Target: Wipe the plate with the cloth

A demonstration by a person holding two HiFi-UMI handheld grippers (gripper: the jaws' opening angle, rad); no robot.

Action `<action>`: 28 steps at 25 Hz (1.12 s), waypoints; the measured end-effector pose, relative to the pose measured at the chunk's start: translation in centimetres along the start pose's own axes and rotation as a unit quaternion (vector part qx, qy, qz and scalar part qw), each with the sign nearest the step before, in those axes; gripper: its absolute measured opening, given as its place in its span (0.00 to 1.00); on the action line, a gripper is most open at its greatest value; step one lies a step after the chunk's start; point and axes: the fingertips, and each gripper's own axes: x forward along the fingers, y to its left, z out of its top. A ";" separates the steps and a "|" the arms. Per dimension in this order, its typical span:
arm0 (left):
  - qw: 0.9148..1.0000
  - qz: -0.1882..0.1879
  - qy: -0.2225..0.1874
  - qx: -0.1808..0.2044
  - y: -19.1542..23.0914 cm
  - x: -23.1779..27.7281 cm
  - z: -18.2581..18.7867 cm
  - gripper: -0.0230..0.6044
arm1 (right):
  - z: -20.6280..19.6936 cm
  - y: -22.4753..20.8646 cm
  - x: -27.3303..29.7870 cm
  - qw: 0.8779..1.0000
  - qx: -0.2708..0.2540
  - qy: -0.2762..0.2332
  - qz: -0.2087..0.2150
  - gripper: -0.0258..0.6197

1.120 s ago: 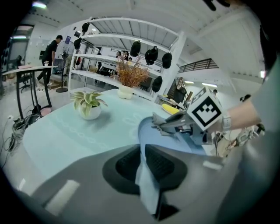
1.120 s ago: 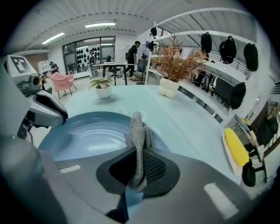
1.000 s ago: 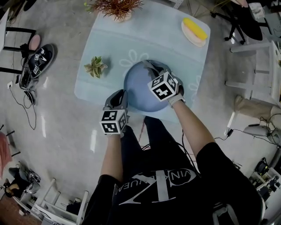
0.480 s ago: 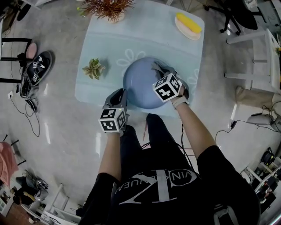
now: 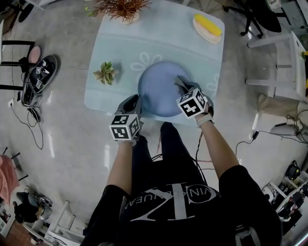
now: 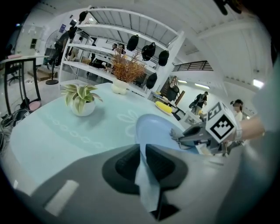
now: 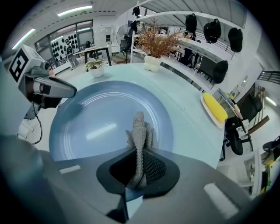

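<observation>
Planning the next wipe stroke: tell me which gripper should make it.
Right. The right gripper holds the cloth over the plate. The left gripper is clamped on the plate's near rim, likely steadying it.

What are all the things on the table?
Pale blue table: one, under everything.
Round blue plate: one, blue, at the table's near edge.
Grey knitted cloth: one, grey, on the plate.
Small leafy plant in a white pot: one, green and cream, left of the plate.
Dried bushy plant: one, reddish-brown, far edge.
Yellow item on an oval dish: one, far right corner.
Left gripper: shut on the plate's rim.
Right gripper: shut on the cloth.
</observation>
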 end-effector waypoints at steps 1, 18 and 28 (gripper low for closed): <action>1.000 -0.002 0.000 -0.001 0.1 0.0 0.0 0.04 | -0.3 0.4 -0.1 1.000 0.006 0.001 0.003 0.08; 1.000 -0.028 0.009 -0.004 0.1 -0.1 -0.1 0.04 | -2.2 7.9 -2.1 0.999 0.018 0.014 0.041 0.08; 0.999 -0.048 0.018 0.003 -0.1 -0.2 0.0 0.04 | 0.5 13.0 -2.2 0.995 -0.023 0.018 0.091 0.08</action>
